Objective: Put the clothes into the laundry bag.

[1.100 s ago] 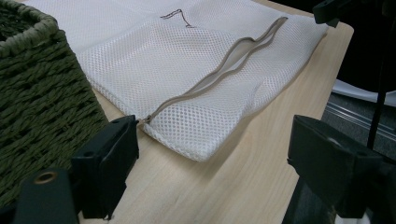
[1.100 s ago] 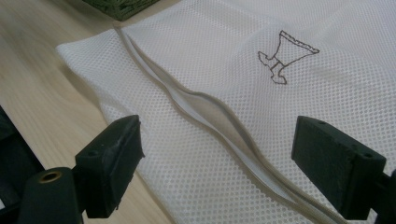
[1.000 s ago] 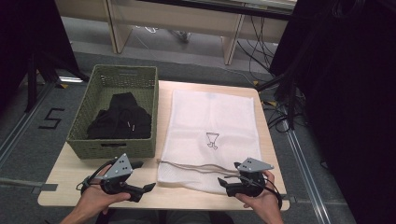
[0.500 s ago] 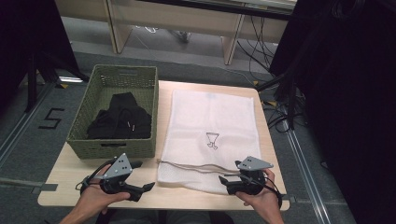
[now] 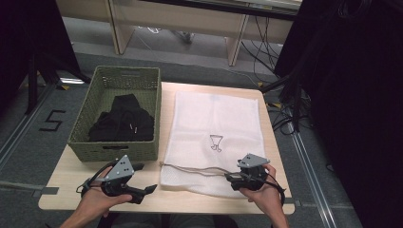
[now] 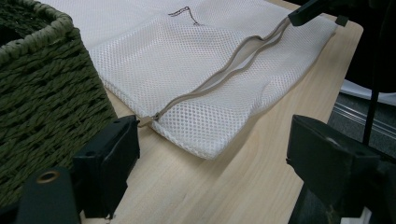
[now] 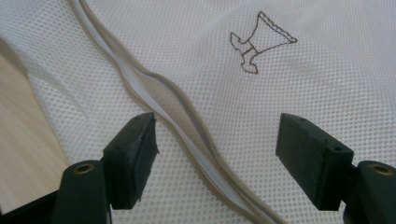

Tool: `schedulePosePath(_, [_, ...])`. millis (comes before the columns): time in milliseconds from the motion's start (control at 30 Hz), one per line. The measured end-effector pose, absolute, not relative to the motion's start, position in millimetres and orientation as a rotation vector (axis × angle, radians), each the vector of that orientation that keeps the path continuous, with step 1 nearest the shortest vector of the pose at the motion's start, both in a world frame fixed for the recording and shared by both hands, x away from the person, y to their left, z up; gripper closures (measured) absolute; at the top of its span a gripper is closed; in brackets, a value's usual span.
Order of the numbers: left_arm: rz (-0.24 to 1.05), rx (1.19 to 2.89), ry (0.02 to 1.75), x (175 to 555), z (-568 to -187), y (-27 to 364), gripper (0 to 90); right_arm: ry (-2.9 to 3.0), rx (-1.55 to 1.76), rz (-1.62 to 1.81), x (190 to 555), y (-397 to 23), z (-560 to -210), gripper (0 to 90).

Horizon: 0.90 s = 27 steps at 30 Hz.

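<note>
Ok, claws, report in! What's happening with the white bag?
Left claw open, beside bag's zip end. Right claw open over the zip. White mesh bag flat, ungrabbed. Green basket close by left claw.

Even overhead light, dark surroundings, sharp close-ups.

White mesh bag (image 6: pixel 196 79) beside green basket (image 6: pixel 42 93)

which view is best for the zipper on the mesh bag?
Right gripper view: the zipper runs close up between the open jaws, partly gaping. The left gripper view shows its whole length across the mesh bag, farther off. The high view shows a thin line.
</note>
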<state>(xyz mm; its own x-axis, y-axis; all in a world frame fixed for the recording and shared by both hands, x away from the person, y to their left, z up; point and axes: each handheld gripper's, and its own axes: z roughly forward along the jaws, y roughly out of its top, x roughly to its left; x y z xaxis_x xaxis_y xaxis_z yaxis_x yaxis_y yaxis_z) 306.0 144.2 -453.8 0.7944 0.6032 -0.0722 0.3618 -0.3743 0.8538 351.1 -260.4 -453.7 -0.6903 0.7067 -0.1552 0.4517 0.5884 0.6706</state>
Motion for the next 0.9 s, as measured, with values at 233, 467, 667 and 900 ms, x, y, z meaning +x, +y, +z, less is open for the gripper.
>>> schedulePosePath(233, [0.313, 2.007, 0.731, 307, -454, 144, 16.7, 2.486, 0.854, 0.787, 366, -257, -461, 39.7])
schedulePosePath(467, [0.312, 2.004, 0.738, 308, -455, 145, 16.7, 2.555, 0.8, 0.711, 380, -247, -471, 48.2])
schedulePosePath(667, [0.315, 2.006, 0.742, 307, -455, 145, 16.7, 2.583, 0.781, 0.663, 387, -242, -476, 50.3])
schedulePosePath(900, [0.313, 2.004, 0.748, 308, -455, 145, 16.9, 2.596, 0.752, 0.639, 393, -238, -479, 52.3])
